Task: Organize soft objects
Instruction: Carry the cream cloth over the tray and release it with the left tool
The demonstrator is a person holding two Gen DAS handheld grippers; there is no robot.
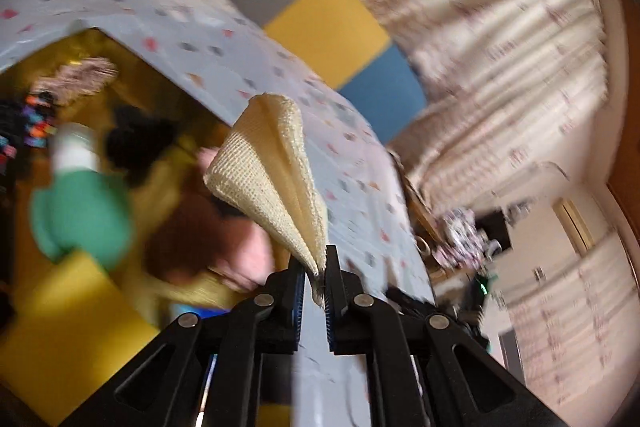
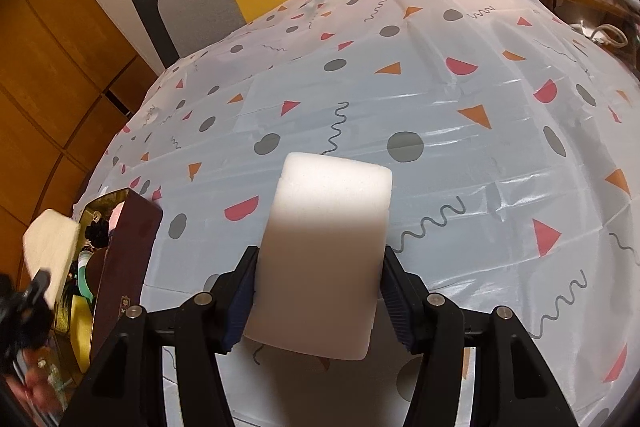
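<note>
1. Left wrist view: the left gripper [image 1: 316,269] pinched only the tip of a folded cream cloth [image 1: 272,171], carried above the open box [image 1: 84,39] at the table's left edge. With so thin a bite the cloth could have slipped free and missed the box. Only this view, though blurred, showed the box's contents (a green plush [image 1: 80,215], something pink).

2. Right wrist view: the right gripper [image 2: 318,281] was clamped on a white foam block [image 2: 324,251] above the patterned tablecloth [image 2: 460,99], near the table's front edge. Squeezed foam could have sprung out. Only here was the box's dark outer wall [image 2: 128,259] seen, the cloth hanging beside it.
</note>
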